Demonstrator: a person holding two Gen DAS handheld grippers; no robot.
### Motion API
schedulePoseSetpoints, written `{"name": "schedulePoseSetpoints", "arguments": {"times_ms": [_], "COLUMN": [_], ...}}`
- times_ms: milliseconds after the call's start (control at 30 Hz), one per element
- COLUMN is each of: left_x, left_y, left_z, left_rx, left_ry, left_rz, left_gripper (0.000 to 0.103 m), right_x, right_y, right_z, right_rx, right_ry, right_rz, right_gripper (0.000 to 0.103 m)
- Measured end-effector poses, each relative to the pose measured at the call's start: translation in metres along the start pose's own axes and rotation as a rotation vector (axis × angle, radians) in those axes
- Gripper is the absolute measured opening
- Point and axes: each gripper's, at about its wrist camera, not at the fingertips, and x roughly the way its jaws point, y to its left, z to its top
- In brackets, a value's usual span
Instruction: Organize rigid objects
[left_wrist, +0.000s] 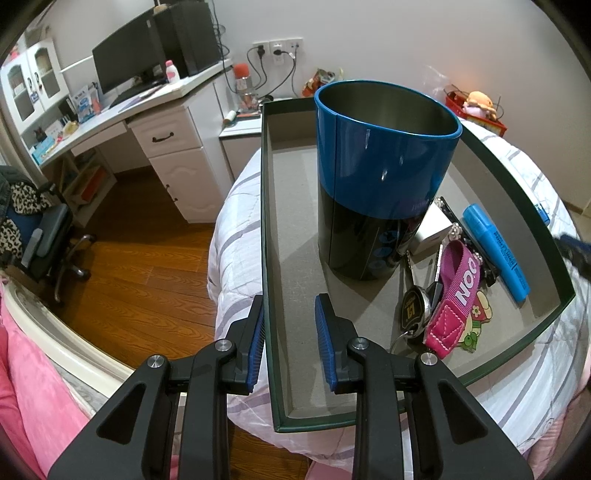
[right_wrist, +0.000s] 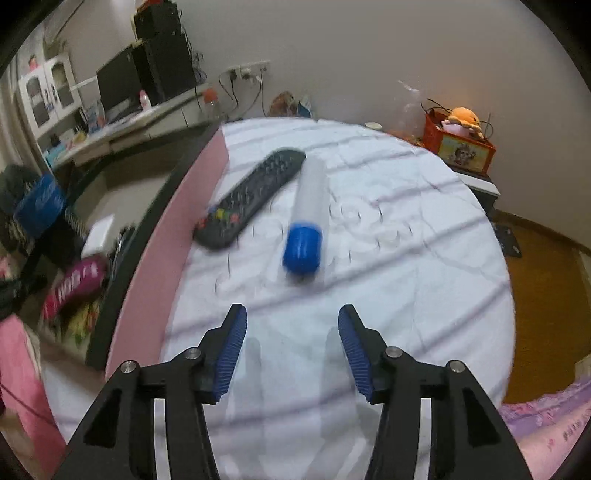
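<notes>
A bed (right_wrist: 388, 229) with a white, grey-striped quilt fills both views. On it lies a wide, shallow tray (left_wrist: 509, 177) with dark green walls and a grey floor. Upright inside the tray stands a tall tin (left_wrist: 373, 173), blue above and black below, its mouth open. To the right of the tin, on the tray floor, a small cluster lies close together: a blue marker (left_wrist: 495, 251) nearest the right wall, a pink lanyard strap (left_wrist: 454, 291) with white letters, a white box (left_wrist: 432, 229) touching the tin's foot, and a bunch of keys (left_wrist: 417, 306) partly under the strap.

Out on the quilt, beside the tray's right wall, rest a dark remote control (right_wrist: 251, 195) and, just to its right, a white tube with a blue cap (right_wrist: 306, 218); the two lie near each other but apart (both are blurred in the right wrist view).

The left tongs (left_wrist: 290, 321) straddle the tray's left wall at its near end, one pad outside and one inside; the outer pad lies against the wall, while a gap shows at the inner pad, so whether they clamp the wall I cannot tell. The right tongs (right_wrist: 291, 332) hover over bare quilt short of the tube, pads well apart with nothing between them.
</notes>
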Motion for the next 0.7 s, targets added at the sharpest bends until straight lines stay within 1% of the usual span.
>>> {"name": "schedulePoseSetpoints", "arguments": {"times_ms": [67, 133, 167, 233, 333, 433, 467, 500, 533, 600, 700], "left_x": [0.000, 0.000, 0.001, 0.001, 0.001, 0.001, 0.001, 0.001, 0.001, 0.001, 0.001], "left_y": [-0.001, -0.001, -0.001, -0.001, -0.001, -0.001, -0.001, -0.001, -0.002, -0.001, -0.002], "left_z": [0.000, 0.000, 0.001, 0.001, 0.001, 0.001, 0.001, 0.001, 0.002, 0.001, 0.002], "left_rx": [0.002, 0.002, 0.001, 0.001, 0.001, 0.001, 0.002, 0.002, 0.002, 0.003, 0.003], "left_ry": [0.001, 0.001, 0.001, 0.002, 0.002, 0.002, 0.002, 0.001, 0.002, 0.002, 0.002], "left_rz": [0.002, 0.002, 0.001, -0.002, -0.002, -0.002, -0.003, -0.003, -0.002, -0.002, -0.003], "left_gripper": [0.026, 0.026, 0.026, 0.026, 0.026, 0.026, 0.026, 0.026, 0.026, 0.026, 0.026], "right_x": [0.009, 0.018, 0.024, 0.036, 0.051, 0.066, 0.066, 0.064, 0.061, 0.056, 0.044], "right_y": [-0.001, -0.001, -0.002, -0.002, -0.002, -0.002, -0.002, -0.002, -0.006, -0.012, -0.014], "right_z": [0.010, 0.023, 0.028, 0.043, 0.051, 0.049, 0.047, 0.045, 0.044, 0.041, 0.032], "right_rx": [0.002, -0.001, 0.003, 0.003, 0.005, -0.006, -0.011, -0.015, -0.002, 0.023, 0.024], "right_ry": [0.008, -0.002, 0.013, 0.015, 0.039, 0.086, 0.077, 0.068, 0.052, 0.048, 0.032], "right_rz": [-0.016, -0.032, -0.038, -0.029, -0.023, -0.023, -0.026, -0.030, -0.023, 0.018, 0.036], "right_gripper": [0.053, 0.053, 0.053, 0.053, 0.053, 0.052, 0.045, 0.032, 0.028, 0.026, 0.026]}}
